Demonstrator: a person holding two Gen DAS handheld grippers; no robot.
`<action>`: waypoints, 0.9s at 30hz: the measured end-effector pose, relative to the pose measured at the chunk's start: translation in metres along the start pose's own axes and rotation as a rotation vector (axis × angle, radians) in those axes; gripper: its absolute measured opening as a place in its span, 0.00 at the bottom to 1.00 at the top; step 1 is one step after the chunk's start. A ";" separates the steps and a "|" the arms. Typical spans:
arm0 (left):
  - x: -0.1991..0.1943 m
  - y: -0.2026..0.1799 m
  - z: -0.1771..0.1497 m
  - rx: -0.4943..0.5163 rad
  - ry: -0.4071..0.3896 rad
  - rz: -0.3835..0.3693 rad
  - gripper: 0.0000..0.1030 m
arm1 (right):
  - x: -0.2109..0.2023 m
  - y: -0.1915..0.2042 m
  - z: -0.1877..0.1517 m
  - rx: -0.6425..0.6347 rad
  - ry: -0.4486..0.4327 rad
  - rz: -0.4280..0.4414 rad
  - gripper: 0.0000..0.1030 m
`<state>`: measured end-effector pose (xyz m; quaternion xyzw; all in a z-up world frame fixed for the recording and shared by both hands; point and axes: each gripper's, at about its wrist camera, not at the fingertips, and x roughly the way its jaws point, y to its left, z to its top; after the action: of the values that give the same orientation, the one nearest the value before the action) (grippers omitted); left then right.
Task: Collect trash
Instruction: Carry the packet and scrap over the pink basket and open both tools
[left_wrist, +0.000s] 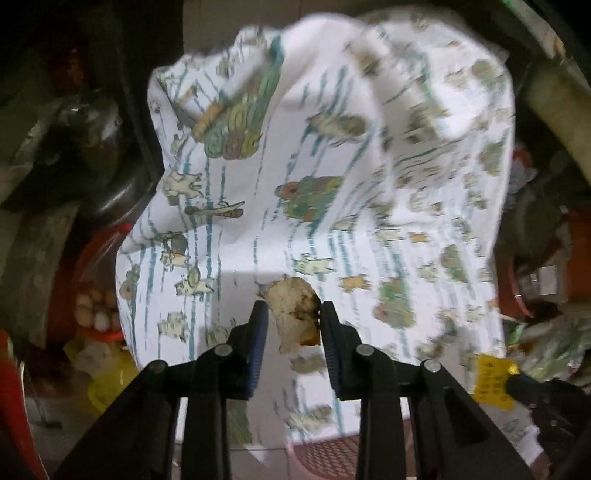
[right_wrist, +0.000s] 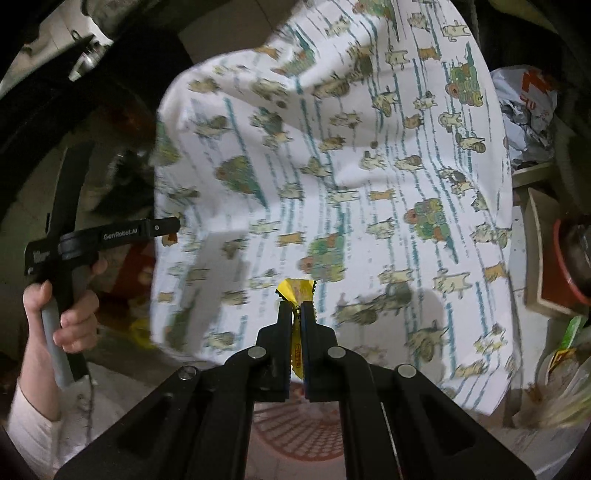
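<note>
Two claws each hold trash above a cartoon-printed cloth (left_wrist: 332, 177). Left wrist view: the left claw (left_wrist: 293, 314) pinches a crumpled stained paper scrap (left_wrist: 293, 314). Right wrist view: the right claw (right_wrist: 295, 314) is clamped on a yellow wrapper (right_wrist: 297, 291); a hand (right_wrist: 64, 314) holds the other tool.

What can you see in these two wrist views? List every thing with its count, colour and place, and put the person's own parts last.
Printed cloth: one, white with green and tan animal pictures, spread over the middle of both views.
Crumpled scrap: one, whitish-brown, between the left gripper's fingers.
Yellow wrapper: one, yellow, pinched in the right gripper.
Mesh basket: one, pinkish-red, below the grippers.
Eggs: several, pale, lower left of the left view.
Plastic bag: one, grey with red print, upper right.
Left gripper: black, shut on the scrap.
Right gripper: black, shut on the wrapper.
Hand: one, gripping the left handle.
</note>
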<state>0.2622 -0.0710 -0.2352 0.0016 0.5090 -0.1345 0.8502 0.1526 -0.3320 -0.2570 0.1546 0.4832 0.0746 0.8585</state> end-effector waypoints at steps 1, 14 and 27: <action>-0.001 -0.007 -0.003 -0.002 -0.004 -0.009 0.26 | -0.004 0.003 -0.003 0.007 -0.002 0.015 0.05; 0.007 -0.042 -0.097 -0.127 0.166 -0.147 0.26 | 0.032 -0.007 -0.064 0.193 0.163 0.110 0.05; 0.101 -0.062 -0.161 -0.082 0.400 -0.055 0.26 | 0.121 -0.053 -0.119 0.295 0.358 0.010 0.05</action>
<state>0.1539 -0.1310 -0.3923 -0.0204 0.6727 -0.1339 0.7274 0.1132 -0.3258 -0.4298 0.2650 0.6329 0.0338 0.7267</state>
